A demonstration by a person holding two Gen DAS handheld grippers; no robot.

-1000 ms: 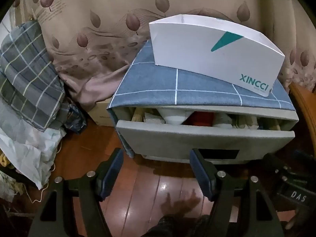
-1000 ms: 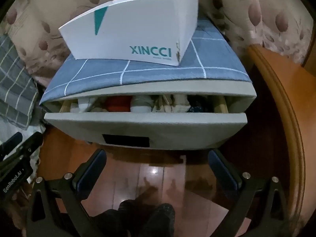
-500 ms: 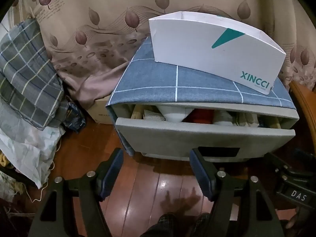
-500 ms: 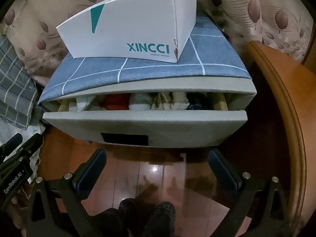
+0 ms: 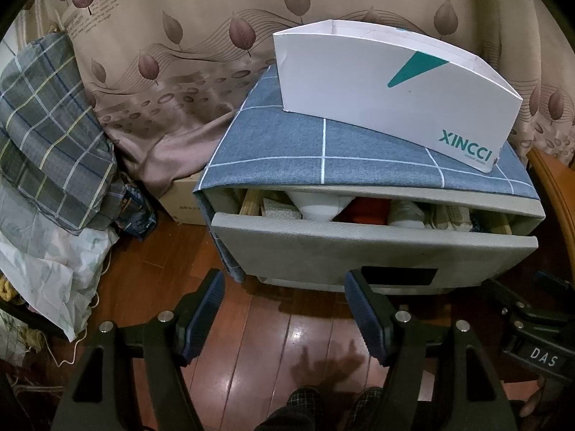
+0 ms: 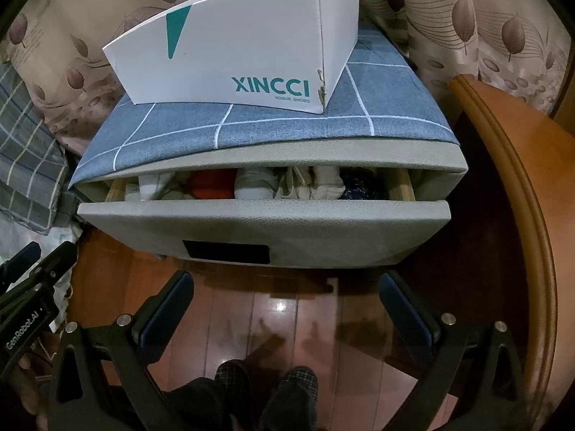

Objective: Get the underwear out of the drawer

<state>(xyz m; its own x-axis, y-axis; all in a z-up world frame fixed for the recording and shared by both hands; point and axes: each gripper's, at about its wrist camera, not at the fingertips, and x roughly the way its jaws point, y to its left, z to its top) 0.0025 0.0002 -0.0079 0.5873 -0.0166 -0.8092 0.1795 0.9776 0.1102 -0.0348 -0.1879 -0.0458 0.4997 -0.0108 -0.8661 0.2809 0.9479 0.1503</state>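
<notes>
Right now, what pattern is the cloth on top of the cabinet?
Blue cloth with a white grid; clearest in the right wrist view.

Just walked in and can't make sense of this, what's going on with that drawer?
A person holds a two-finger gripper in each hand over the wooden floor, facing a grey drawer pulled partly open. Rolled garments lie inside, untouched. The left gripper and the right gripper both have open jaws, holding nothing. A white shoe box sits on top.
</notes>
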